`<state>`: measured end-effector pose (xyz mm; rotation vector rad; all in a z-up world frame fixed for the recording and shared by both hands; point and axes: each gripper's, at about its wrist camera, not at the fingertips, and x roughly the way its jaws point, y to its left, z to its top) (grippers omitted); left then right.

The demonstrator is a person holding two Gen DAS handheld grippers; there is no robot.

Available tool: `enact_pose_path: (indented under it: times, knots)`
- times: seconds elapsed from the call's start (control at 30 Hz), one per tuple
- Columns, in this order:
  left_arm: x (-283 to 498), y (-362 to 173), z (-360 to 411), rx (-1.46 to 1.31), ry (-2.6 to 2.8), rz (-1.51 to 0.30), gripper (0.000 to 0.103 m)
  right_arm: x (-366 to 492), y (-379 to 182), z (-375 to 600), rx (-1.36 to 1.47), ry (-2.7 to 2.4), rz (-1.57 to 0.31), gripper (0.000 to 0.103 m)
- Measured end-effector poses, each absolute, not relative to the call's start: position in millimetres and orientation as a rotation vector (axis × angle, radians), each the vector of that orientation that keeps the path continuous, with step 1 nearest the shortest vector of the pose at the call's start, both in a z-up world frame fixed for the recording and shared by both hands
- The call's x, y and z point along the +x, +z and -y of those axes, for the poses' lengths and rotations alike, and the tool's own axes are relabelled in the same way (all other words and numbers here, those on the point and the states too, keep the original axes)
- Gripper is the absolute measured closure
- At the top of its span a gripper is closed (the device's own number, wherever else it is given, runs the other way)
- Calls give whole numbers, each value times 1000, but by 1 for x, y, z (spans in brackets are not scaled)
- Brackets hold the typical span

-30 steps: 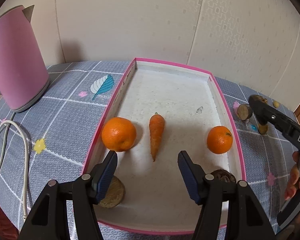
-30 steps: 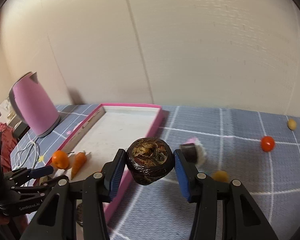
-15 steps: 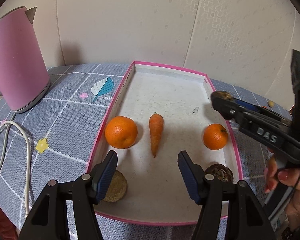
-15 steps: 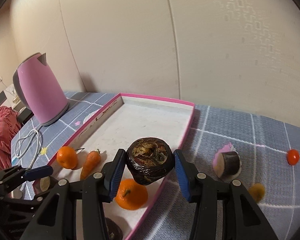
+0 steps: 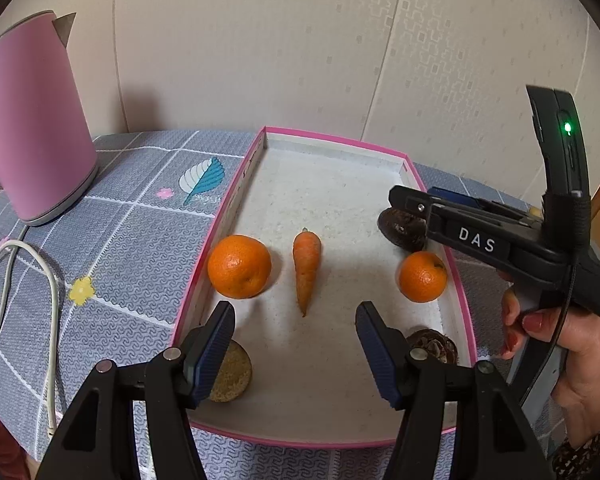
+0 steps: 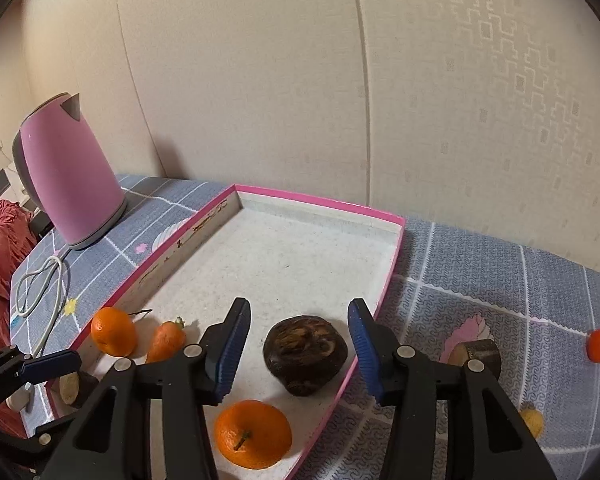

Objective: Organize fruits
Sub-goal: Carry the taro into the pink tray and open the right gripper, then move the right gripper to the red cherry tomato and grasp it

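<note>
A pink-rimmed white tray [image 5: 236,196] holds a large orange [image 5: 239,266], a carrot [image 5: 306,264], a small orange [image 5: 422,276], a brown fruit [image 5: 432,346] and a tan round piece [image 5: 230,372]. My left gripper [image 5: 296,344] hangs open over the tray's near end, nothing between its pads. My right gripper [image 6: 298,344] is over the tray's right side and its jaws are opening. The dark brown fruit [image 6: 305,354] lies on the tray floor between the pads, with a gap on each side. In the left wrist view that fruit [image 5: 402,229] sits under the right gripper [image 5: 416,200].
A pink kettle [image 6: 70,172] with a white cord stands left of the tray. On the grey cloth to the right lie a cut dark piece [image 6: 476,354], a cherry tomato [image 6: 599,345] and a small yellow fruit [image 6: 532,422]. A hand [image 5: 572,360] holds the right gripper.
The right gripper came in from the right over the tray with the dark fruit, then its jaws parted and the fruit now rests on the tray floor. The left gripper stayed put.
</note>
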<state>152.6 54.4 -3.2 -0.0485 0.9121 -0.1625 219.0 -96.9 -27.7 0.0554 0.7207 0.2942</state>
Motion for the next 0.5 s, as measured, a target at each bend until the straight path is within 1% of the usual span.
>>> enact_pose_path:
  times: [0.1, 0.23, 0.5]
  knots:
    - [153, -1, -55, -60, -164, -906, 39, 213, -25, 107, 83, 271, -710, 49]
    - [153, -1, -56, -81, -163, -906, 39, 208, -19, 122, 144, 242, -708, 43]
    - [159, -1, -53, -131, -179, -909, 39, 200, -14, 154, 198, 164, -726, 43]
